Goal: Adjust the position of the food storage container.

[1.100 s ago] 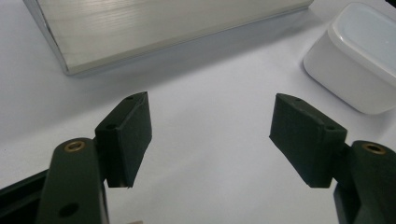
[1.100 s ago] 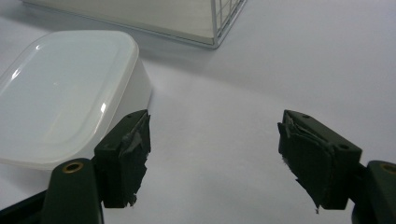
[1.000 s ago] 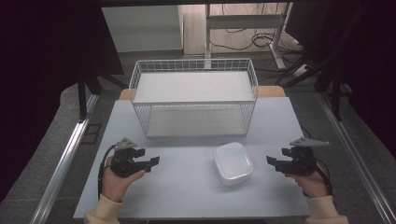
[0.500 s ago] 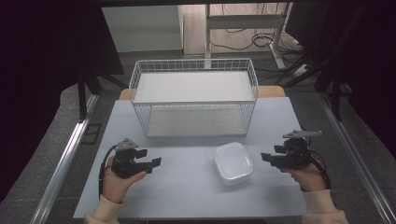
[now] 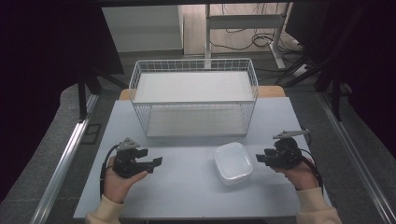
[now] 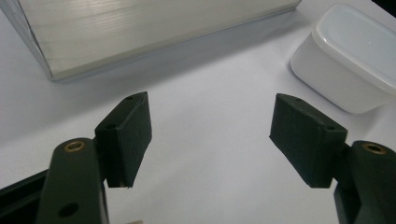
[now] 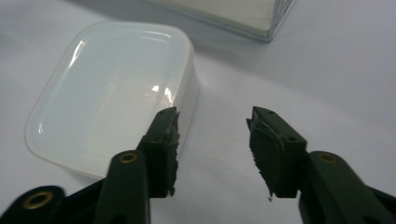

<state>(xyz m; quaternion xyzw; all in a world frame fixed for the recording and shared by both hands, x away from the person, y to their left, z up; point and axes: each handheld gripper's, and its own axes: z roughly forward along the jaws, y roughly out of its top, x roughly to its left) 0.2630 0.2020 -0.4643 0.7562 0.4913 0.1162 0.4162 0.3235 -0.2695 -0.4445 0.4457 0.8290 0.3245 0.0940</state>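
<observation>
Right gripper view, white container just beside left finger, right gripper fingers wide

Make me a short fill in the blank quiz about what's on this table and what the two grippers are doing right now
1. The white lidded container sits nearest the ____ gripper.
2. The jaws of the left gripper stand ____ and hold nothing.
3. The wire basket stands on the ____ side of the table from the person.

Missing words: right; open; far
</observation>
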